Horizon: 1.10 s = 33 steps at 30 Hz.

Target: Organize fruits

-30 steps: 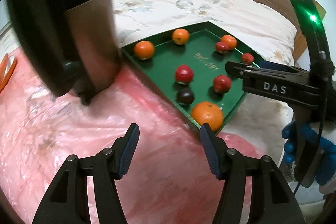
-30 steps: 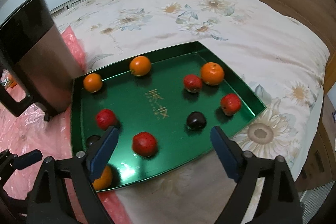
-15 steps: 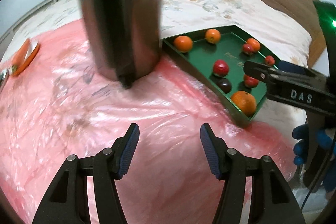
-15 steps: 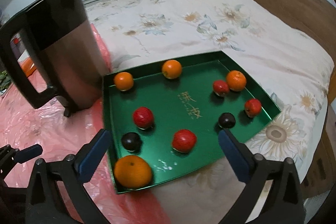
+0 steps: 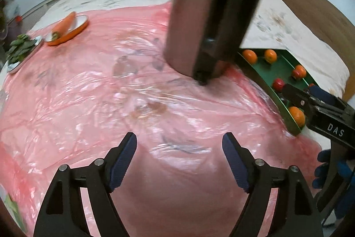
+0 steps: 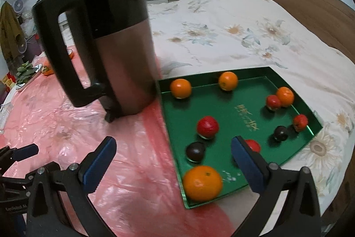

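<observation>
**On the bed: loose fruit, a tall kettle close by**

At 3 o'clock of the kettle (image 6: 106,48) sits the green tray (image 6: 248,74), holding oranges, red fruits and dark ones, all loose. The left gripper (image 5: 178,159) has just been opening, nothing between its fingers; the right gripper (image 6: 174,159) stands wide and empty, its far finger over the tray.

Risks, as I judge them: the kettle touches the tray's 9 o'clock wall on soft bedding, so a nudge could tip it; round fruit may roll from a pinch; the pink sheet (image 5: 88,103) looks slippery.

Motion blur softens both views. One red fruit (image 6: 253,144) hides behind the right finger. Where the fruit should go is unclear.
</observation>
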### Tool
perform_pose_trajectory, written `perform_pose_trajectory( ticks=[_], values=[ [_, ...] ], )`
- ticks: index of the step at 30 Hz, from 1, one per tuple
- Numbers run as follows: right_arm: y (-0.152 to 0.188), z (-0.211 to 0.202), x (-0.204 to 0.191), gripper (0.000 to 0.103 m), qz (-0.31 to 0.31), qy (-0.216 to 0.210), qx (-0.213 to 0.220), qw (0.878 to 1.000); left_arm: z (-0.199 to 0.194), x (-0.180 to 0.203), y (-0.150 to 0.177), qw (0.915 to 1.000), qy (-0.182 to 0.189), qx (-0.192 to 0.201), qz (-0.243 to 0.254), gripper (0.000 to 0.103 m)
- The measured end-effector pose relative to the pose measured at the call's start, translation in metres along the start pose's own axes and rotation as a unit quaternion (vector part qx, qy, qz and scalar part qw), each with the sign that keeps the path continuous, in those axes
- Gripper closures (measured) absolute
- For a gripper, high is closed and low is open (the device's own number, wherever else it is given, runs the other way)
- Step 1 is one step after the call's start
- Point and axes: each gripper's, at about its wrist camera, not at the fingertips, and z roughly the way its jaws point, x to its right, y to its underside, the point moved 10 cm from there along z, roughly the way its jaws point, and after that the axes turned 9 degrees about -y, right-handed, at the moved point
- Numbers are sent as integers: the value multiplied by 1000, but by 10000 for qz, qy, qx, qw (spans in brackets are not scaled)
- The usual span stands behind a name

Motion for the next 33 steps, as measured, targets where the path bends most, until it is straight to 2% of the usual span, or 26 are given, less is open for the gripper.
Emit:
perform_pose_trajectory(
  ticks=[7,10,14,18,25,26,28,33],
  values=[
    [7,3,-21,0,-71,-123,135,9998,-18,-28,6,9989,-90,286,-352,28],
    [11,1,-28,0,-40,-208,178,9996,-33,-43,9,9974,-257,482,-460,28],
    [17,-15,-45,0,19,-395,249,9989,-55,-62,21,9952,-520,576,-594,28],
    [26,-34,-65,0,-87,-480,143,9987,-87,-78,34,9929,-722,662,-669,28],
    [27,-64,-83,0,-95,-495,213,9985,-121,-91,47,9890,-1014,856,-654,27],
    [25,-69,-87,0,-113,-503,256,9983,-125,-93,48,9883,-1034,884,-689,27],
    [23,-76,-92,0,-167,-488,316,9982,-131,-96,50,9873,-1062,934,-720,19],
    [21,-90,-104,0,-303,-429,391,9979,-148,-107,56,9844,-1109,1061,-856,15]
  ],
)
